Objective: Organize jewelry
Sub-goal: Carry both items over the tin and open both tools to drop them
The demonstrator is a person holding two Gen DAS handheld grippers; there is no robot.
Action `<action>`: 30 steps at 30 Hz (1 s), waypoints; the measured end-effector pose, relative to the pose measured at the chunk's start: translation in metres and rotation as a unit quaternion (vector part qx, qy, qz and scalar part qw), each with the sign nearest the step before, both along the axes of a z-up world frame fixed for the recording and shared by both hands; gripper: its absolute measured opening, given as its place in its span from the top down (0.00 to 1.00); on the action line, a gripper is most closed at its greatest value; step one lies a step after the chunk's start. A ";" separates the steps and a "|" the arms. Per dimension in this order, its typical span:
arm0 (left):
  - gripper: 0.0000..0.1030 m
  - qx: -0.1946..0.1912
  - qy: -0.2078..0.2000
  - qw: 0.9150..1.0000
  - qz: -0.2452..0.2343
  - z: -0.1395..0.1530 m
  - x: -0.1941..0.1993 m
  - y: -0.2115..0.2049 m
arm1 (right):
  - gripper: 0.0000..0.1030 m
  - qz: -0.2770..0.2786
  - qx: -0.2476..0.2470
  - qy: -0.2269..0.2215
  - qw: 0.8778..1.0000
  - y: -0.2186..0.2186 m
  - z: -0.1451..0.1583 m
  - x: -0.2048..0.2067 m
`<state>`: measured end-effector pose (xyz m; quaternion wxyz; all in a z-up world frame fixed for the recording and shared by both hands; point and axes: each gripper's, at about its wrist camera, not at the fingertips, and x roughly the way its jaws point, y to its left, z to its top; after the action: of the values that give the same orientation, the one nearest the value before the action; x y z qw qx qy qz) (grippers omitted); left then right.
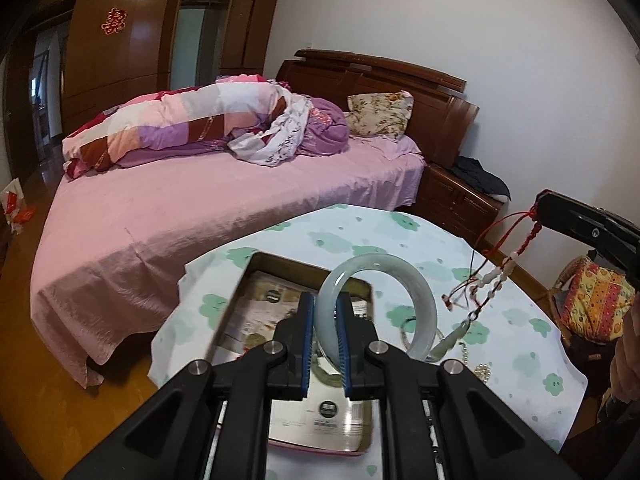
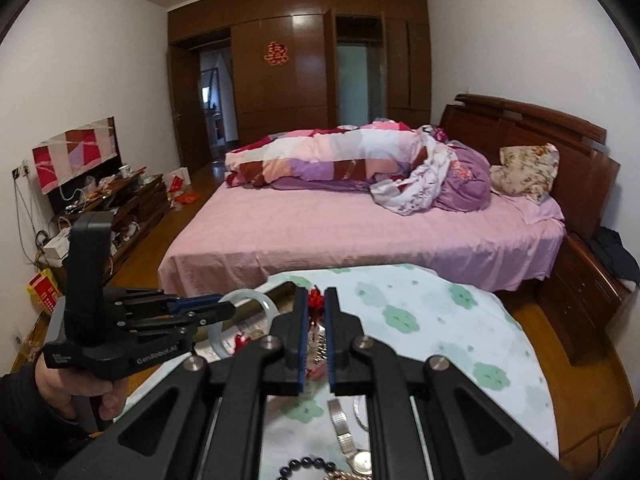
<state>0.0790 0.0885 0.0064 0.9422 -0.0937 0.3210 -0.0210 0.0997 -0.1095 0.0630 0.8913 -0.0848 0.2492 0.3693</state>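
My left gripper [image 1: 325, 298] is shut on a pale jade bangle [image 1: 424, 300], holding it upright above an open metal tin [image 1: 288, 260] lined with printed paper. At the right edge, my right gripper [image 1: 538, 202] is shut on a red cord necklace [image 1: 496, 280]; its white beads and jade pendant hang above the table. In the right wrist view, a red knot [image 2: 316, 300] is pinched between the blue pads of the right gripper [image 2: 316, 292]. To its left, the left gripper [image 2: 228, 309] holds the bangle [image 2: 256, 298] over the tin [image 2: 280, 290].
The table wears a white cloth with green clouds [image 2: 420, 320]. On it lie a metal watch [image 2: 344, 432], a dark bead bracelet [image 2: 308, 463] and pearls [image 1: 482, 370]. A pink bed [image 1: 200, 220] stands beyond it, with a nightstand [image 1: 460, 196] to the right.
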 end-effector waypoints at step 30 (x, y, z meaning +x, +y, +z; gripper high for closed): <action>0.90 -0.001 0.076 0.996 0.039 -0.060 0.012 0.039 | 0.91 0.055 -0.029 0.086 0.994 0.067 -0.076 0.003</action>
<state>0.0907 0.1270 -0.0534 0.9149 -0.1088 0.3882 0.0225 0.1031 -0.0425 -0.0129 0.8421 -0.0916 0.3306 0.4162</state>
